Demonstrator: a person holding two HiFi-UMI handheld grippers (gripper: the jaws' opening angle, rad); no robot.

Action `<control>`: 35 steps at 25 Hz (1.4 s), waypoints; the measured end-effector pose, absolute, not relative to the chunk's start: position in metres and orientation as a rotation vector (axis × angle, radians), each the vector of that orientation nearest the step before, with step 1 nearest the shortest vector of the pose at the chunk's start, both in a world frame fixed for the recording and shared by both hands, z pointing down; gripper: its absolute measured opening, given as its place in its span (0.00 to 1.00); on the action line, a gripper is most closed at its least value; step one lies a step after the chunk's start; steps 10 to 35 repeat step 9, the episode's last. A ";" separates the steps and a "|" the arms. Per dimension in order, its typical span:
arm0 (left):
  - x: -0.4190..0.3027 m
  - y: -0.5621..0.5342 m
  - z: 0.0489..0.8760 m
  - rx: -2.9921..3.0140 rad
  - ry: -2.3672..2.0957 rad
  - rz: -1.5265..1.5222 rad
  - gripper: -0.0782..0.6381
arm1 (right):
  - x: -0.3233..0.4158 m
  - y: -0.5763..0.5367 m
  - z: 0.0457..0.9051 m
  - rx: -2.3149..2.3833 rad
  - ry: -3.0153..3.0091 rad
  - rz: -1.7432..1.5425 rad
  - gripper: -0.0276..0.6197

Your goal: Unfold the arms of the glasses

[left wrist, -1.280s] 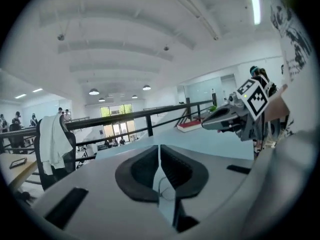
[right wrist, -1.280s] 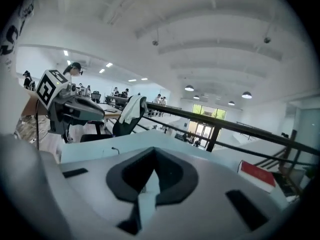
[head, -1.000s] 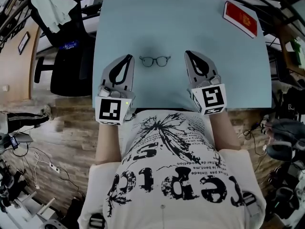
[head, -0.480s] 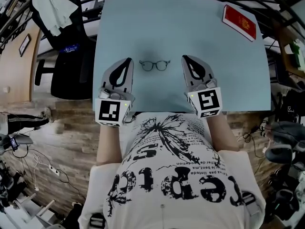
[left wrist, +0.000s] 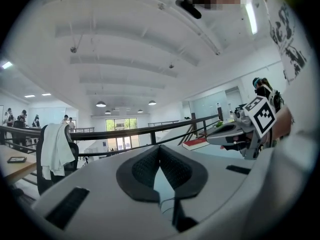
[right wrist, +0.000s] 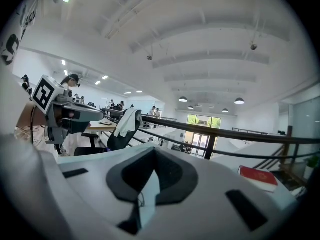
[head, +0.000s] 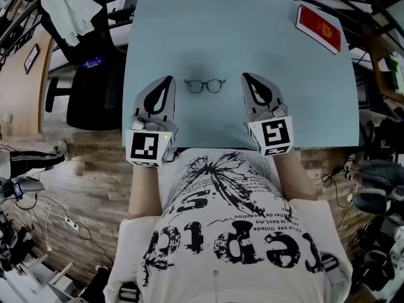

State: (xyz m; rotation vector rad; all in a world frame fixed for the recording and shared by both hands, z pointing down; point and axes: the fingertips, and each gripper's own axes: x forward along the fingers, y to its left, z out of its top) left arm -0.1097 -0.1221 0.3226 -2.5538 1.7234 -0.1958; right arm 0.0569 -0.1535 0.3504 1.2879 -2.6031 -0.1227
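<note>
Holds the left gripper [head: 168, 79] and right gripper [head: 245, 76] low over the pale blue table [head: 284, 74], both pairs of jaws clenched on nothing, flanking the glasses [head: 205, 85] lying between and clear of them, perhaps to have either side within reach, arms' fold too small to tell.

One bench [head: 252, 43] carries one pair of glasses [head: 205, 85] and one red book [head: 319, 25]. Two grippers show: one left gripper [head: 169, 78] and one right gripper [head: 245, 76]. Beside the bench stands one black chair [head: 95, 93], draped with one white cloth [head: 71, 8].
</note>
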 end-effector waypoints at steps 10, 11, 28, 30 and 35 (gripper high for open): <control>-0.108 -0.122 0.324 -2.558 1.732 -0.196 0.13 | 0.061 -0.155 0.352 1.298 -2.612 -0.111 0.05; -0.108 -0.122 0.324 -2.558 1.732 -0.196 0.13 | 0.061 -0.155 0.352 1.298 -2.612 -0.111 0.05; -0.108 -0.122 0.324 -2.558 1.732 -0.196 0.13 | 0.061 -0.155 0.352 1.298 -2.612 -0.111 0.05; -0.108 -0.122 0.324 -2.558 1.732 -0.196 0.13 | 0.061 -0.155 0.352 1.298 -2.612 -0.111 0.05; -0.108 -0.122 0.324 -2.558 1.732 -0.196 0.13 | 0.061 -0.155 0.352 1.298 -2.612 -0.111 0.05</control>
